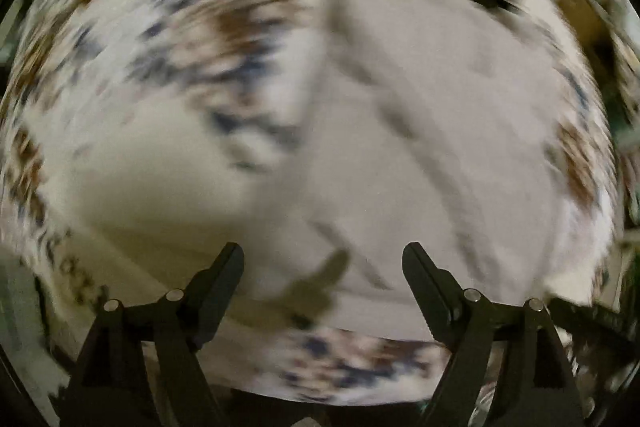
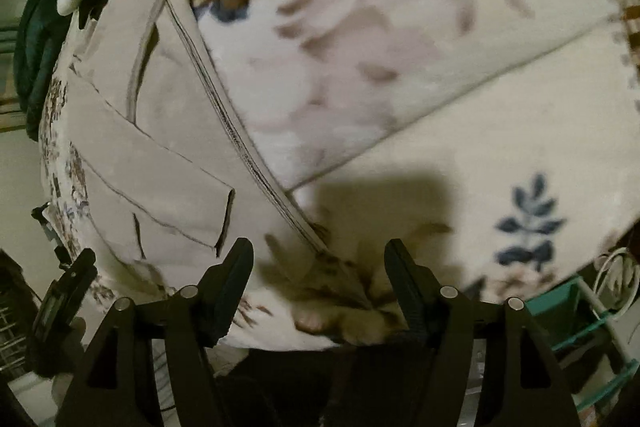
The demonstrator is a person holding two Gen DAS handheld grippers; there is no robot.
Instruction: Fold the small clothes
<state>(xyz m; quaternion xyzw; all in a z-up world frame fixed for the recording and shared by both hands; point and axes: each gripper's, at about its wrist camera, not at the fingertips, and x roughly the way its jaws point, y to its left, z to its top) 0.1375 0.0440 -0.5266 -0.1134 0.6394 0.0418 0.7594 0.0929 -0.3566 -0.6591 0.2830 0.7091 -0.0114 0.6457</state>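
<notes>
Beige garment (image 2: 160,147) lies spread on a floral blanket (image 2: 480,131), not yet neatly folded. Left gripper (image 1: 323,259) and right gripper (image 2: 319,255) both gape, holding nothing.

Floral bedspread (image 2: 460,131); dark green cloth (image 2: 38,39); teal rack (image 2: 576,323).

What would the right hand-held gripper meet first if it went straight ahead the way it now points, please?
Most likely the floral bedspread, just beside the zipper edge of the beige garment. The right hand-held gripper is open and nothing stands between its fingers and the fabric, though depth is hard to judge.
</notes>
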